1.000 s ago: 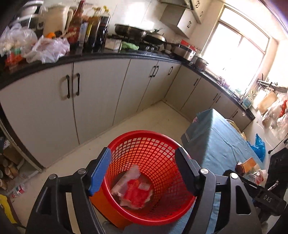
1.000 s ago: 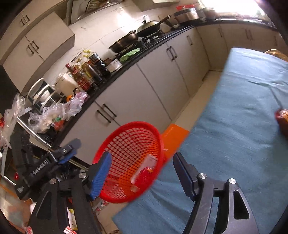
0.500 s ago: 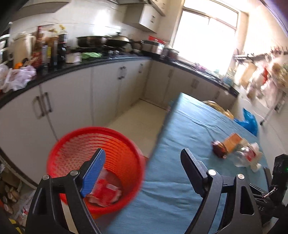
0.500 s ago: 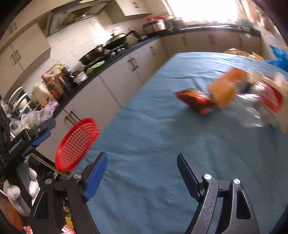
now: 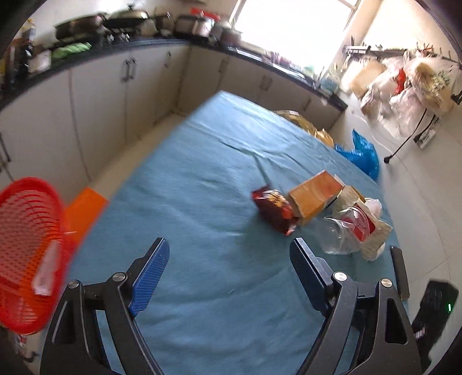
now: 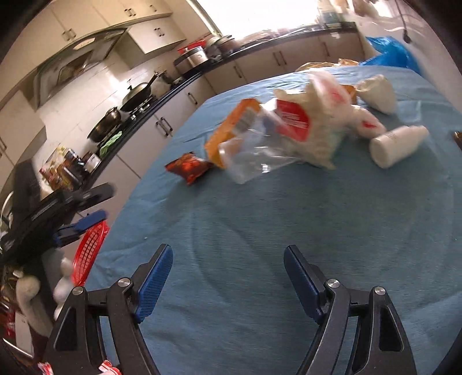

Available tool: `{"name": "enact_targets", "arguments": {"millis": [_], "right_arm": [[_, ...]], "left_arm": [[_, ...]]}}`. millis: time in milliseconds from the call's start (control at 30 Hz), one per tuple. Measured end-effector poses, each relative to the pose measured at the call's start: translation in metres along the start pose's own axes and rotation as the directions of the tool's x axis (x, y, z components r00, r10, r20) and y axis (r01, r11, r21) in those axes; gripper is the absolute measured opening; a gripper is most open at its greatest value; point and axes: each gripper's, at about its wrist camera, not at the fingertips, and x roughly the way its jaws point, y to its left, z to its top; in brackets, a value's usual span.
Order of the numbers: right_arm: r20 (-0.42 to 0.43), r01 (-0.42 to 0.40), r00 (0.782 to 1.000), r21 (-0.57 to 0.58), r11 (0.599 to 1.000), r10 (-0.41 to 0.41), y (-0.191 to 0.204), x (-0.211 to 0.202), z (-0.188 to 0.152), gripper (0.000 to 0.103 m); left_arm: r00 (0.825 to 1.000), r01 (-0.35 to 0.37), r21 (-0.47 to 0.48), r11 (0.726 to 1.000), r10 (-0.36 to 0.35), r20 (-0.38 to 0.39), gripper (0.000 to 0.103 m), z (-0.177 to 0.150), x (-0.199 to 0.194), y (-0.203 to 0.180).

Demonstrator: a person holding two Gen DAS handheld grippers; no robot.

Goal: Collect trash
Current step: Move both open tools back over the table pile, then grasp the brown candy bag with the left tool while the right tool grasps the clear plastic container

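Observation:
A pile of trash lies on the blue table (image 5: 202,184): a dark red snack bag (image 5: 274,210) (image 6: 187,167), an orange carton (image 5: 314,196) (image 6: 234,129), a clear plastic bottle with a red label (image 5: 343,230) (image 6: 260,150), white wrappers (image 6: 320,124) and a white bottle (image 6: 395,145). The red mesh basket (image 5: 26,251) (image 6: 86,256) stands off the table's left end with a wrapper inside. My left gripper (image 5: 228,259) is open and empty above the table. My right gripper (image 6: 228,265) is open and empty, short of the pile.
Kitchen cabinets and a dark counter with pans (image 5: 115,23) run along the left. An orange stool (image 5: 82,207) stands by the basket. A blue plastic bag (image 5: 361,155) lies on the floor beyond the table. Bags hang at the far right (image 5: 415,83).
Both grippers have swung right, away from the red basket and toward the trash pile on the table. Both remain open and empty.

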Motion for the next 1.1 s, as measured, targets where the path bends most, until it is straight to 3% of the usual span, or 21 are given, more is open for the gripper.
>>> {"name": "enact_targets", "arguments": {"millis": [100,267,433,467,500,567,767,933,1100], "right_arm": [[0.004,-0.009,1.0,0.026,1.0,0.009,-0.011,-0.002,0.0,0.083],[0.0,-0.03,1.0,0.049,0.998,0.03,-0.018,-0.001,0.001,0.084],[0.0,-0.032,0.999,0.044,0.999,0.032,-0.017,-0.001,-0.001,0.085],[-0.001,-0.031,1.0,0.043,0.999,0.031,-0.017,-0.001,-0.001,0.085],[0.0,-0.029,1.0,0.042,0.999,0.029,-0.015,0.0,-0.002,0.085],[-0.001,-0.027,1.0,0.043,0.999,0.027,-0.015,0.0,-0.002,0.085],[-0.007,0.006,1.0,0.021,1.0,-0.006,-0.008,-0.003,0.004,0.085],[0.05,0.067,0.997,-0.041,0.997,-0.065,0.005,-0.016,0.032,0.085],[0.154,0.202,0.972,-0.161,0.966,-0.177,0.021,-0.011,0.076,0.067]], "left_arm": [[0.997,0.021,-0.03,0.999,-0.023,-0.068,0.084,0.014,0.044,-0.018],[0.995,-0.005,-0.045,0.999,0.001,-0.099,0.084,0.031,0.088,-0.038],[0.993,-0.051,0.014,0.999,0.053,-0.109,0.084,0.034,0.112,-0.056],[0.992,-0.061,0.041,0.997,0.065,-0.112,0.079,0.032,0.113,-0.06],[0.992,-0.068,0.056,0.996,0.074,-0.106,0.053,0.031,0.111,-0.062],[0.991,-0.051,0.083,0.995,0.06,-0.12,0.033,0.027,0.106,-0.062],[0.991,0.026,0.088,0.996,-0.014,-0.132,0.032,0.013,0.071,-0.051],[0.992,0.081,0.082,0.993,-0.072,-0.107,0.032,-0.002,0.03,-0.033],[0.994,0.088,0.09,0.992,-0.082,-0.066,0.032,-0.02,0.0,-0.017]]}}
